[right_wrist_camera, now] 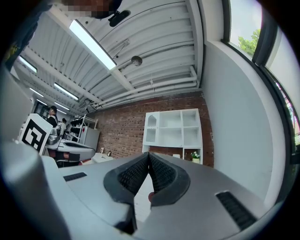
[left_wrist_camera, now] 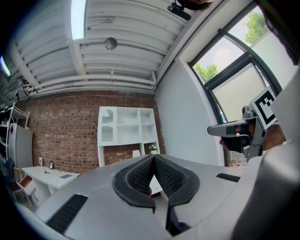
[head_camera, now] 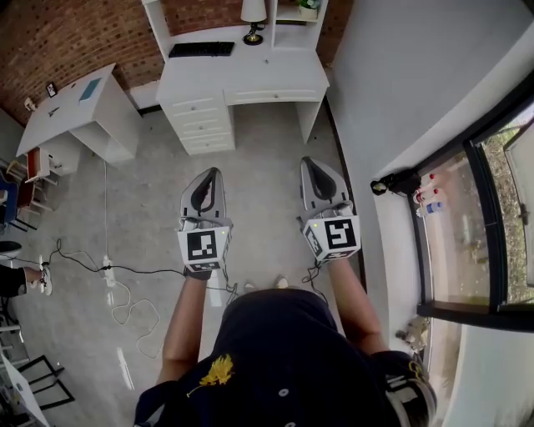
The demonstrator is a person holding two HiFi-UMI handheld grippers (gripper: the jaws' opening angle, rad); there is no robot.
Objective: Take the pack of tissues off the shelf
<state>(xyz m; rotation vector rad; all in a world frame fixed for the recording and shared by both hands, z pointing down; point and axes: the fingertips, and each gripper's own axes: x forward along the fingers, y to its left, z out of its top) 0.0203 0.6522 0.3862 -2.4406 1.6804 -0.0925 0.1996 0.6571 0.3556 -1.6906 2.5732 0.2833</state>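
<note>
Overhead, the shelf (head_camera: 157, 18) is cut off above the white desk (head_camera: 250, 73).

We hold left arm (head_camera: 183, 321) and right arm (head_camera: 355, 300) out ahead of our torso (head_camera: 284, 359), side by side, apart. Left gripper (head_camera: 214, 173) and right gripper (head_camera: 308, 162) point away from the torso. Both jaw pairs closed tip to tip, nothing between.
</note>
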